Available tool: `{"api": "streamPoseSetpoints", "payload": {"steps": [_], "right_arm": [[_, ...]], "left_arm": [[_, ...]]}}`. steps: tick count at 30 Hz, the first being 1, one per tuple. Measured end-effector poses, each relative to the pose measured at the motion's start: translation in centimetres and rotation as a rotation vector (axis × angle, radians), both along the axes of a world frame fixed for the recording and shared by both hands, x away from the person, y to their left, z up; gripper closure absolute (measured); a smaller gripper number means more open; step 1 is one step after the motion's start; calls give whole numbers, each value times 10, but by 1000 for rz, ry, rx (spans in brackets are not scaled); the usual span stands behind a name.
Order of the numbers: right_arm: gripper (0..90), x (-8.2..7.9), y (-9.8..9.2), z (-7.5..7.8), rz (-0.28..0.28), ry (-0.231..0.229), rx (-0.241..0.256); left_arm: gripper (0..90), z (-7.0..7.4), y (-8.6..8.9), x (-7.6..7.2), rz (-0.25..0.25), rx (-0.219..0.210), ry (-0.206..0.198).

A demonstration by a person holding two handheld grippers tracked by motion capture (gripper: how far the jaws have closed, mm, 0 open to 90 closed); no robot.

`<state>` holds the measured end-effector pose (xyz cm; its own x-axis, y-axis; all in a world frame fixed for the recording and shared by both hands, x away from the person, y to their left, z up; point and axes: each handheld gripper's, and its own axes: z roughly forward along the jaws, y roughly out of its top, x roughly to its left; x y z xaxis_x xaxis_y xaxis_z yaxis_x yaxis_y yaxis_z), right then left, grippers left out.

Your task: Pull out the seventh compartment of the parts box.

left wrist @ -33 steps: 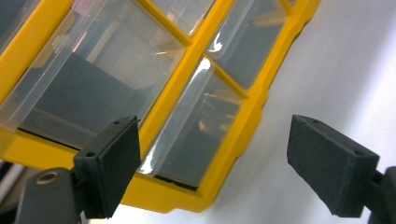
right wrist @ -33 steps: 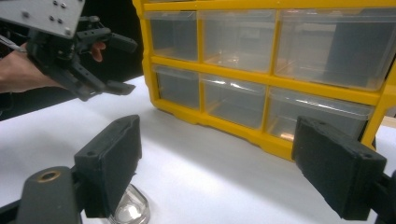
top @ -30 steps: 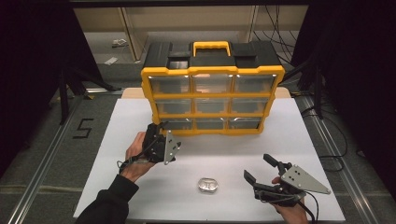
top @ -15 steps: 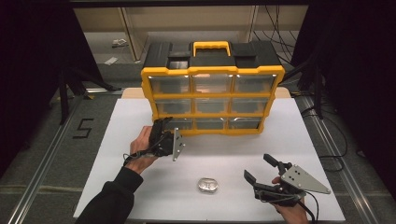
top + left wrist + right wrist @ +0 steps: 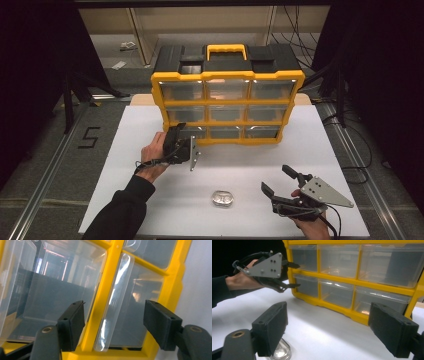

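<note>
The left gripper [image 5: 184, 131] was raised against the lower left corner of the yellow-framed black organiser cabinet with clear plastic drawers [image 5: 227, 97], which stood upright at the far middle of the white worktop [image 5: 120, 145]. In the high view the gripper's tips were lost against the cabinet front, so contact could not be judged there. In the left gripper view its black jaws stood spread, one on either side of the curved clear pull tab [image 5: 115, 302] of a transparent drawer [image 5: 140, 312]; neither pad touched the tab. That drawer's floor was cut off by the yellow rail below, and glare on the plastic hid much of its inside; what could be seen held nothing. The drawers in the right gripper view also looked bare, though reflections blurred their back walls. The right gripper [image 5: 283, 186] lay low near the front right of the worktop, jaws spread wide and holding nothing. A small clear shallow plastic tub [image 5: 222, 198] sat near the front edge, just left of the right gripper, its contents too glossy to make out.
</note>
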<state>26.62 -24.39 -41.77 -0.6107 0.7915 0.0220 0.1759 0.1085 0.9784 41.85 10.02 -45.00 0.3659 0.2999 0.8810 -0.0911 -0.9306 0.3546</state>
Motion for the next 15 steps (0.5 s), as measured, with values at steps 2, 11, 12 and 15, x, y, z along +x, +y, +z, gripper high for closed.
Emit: {"api": "streamPoseSetpoints", "payload": {"steps": [2, 11, 12, 15], "right_arm": [[171, 0, 0, 0, -2, 2, -3], [173, 0, 0, 0, -3, 1, -4], [173, 0, 0, 0, -3, 0, -4], [173, 0, 0, 0, -4, 0, -3]], "left_arm": [[367, -3, -1, 2, 14, 13, -16], [465, -9, -6, 5, 21, 59, -65], [472, -10, -7, 4, 21, 65, -71], [494, -12, -7, 5, 26, 79, -95]]}}
